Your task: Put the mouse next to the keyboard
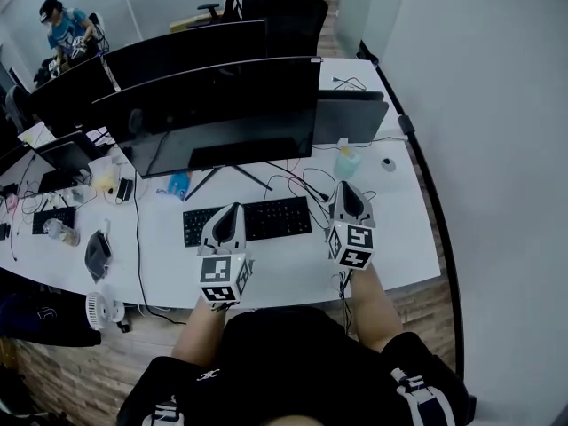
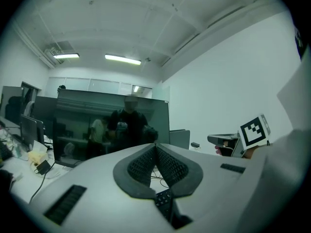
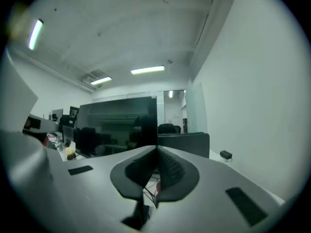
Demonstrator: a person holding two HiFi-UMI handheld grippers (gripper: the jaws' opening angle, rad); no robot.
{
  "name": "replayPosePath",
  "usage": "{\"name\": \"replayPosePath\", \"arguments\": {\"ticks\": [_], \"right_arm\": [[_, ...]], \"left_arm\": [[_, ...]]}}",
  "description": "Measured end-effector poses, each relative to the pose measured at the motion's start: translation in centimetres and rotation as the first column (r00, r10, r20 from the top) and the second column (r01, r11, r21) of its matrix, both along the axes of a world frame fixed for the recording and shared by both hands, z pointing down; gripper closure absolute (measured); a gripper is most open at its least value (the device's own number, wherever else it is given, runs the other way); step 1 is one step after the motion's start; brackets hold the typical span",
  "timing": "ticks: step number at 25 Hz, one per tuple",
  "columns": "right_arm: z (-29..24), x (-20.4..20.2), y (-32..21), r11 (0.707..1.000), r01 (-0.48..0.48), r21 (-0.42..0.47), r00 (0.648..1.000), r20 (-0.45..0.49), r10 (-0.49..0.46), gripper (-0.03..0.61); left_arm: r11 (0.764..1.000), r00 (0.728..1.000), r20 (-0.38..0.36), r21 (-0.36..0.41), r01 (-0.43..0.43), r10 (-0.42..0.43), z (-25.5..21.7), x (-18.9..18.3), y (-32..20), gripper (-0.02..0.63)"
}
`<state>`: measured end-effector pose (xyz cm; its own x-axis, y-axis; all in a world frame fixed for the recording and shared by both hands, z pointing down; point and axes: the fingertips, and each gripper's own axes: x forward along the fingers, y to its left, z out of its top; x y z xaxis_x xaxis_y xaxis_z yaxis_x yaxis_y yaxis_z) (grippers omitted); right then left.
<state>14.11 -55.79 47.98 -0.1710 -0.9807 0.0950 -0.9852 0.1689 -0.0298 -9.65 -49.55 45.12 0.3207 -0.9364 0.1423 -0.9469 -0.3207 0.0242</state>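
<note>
Only in head view: the white desk (image 1: 293, 273), the black keyboard (image 1: 275, 218) and both claws at once; the keyboard's left half lies beneath the left claw (image 1: 232, 209), and its right end is just left of the right claw (image 1: 348, 187)
Only in left gripper view: the right claw's marker cube (image 2: 254, 130) off to the right, and a dark monitor (image 2: 112, 125) straight ahead of the left claw, mirroring the person
Only in right gripper view: the right claw's ribbed pads (image 3: 170, 166) seen close, with thin cables (image 3: 151, 188) just below them
Left claw: jaws pressed together with nothing between them; keyboard keys show through the gap underneath
Right claw: jaws fully closed, gripping nothing
Mouse: I cannot tell which thing on the desk it is; neither claw holds it
</note>
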Motion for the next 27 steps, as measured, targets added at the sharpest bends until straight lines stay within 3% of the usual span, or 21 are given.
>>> {"name": "replayPosePath", "arguments": {"ticks": [3, 7, 27], "right_arm": [[-4.3, -1.4, 1.1, 0.994, 0.048, 0.093, 0.998, 0.037, -0.052, 0.566], [-7.1, -3.2, 2.8, 0.983, 0.104, 0.153, 0.993, 0.033, -0.111, 0.566], [-7.3, -5.2, 1.2, 0.986, 0.093, 0.141, 0.995, 0.028, -0.098, 0.566]], "left_arm": [[1.0, 1.0, -0.013, 0.024, 0.012, -0.011, -1.2, -0.3, -0.1, 0.601], [0.999, 1.0, -0.015, 0.036, 0.026, -0.026, -1.9, -0.9, -0.2, 0.602], [0.999, 1.0, -0.001, 0.029, 0.03, -0.03, -2.0, -2.2, -2.5, 0.601]]}}
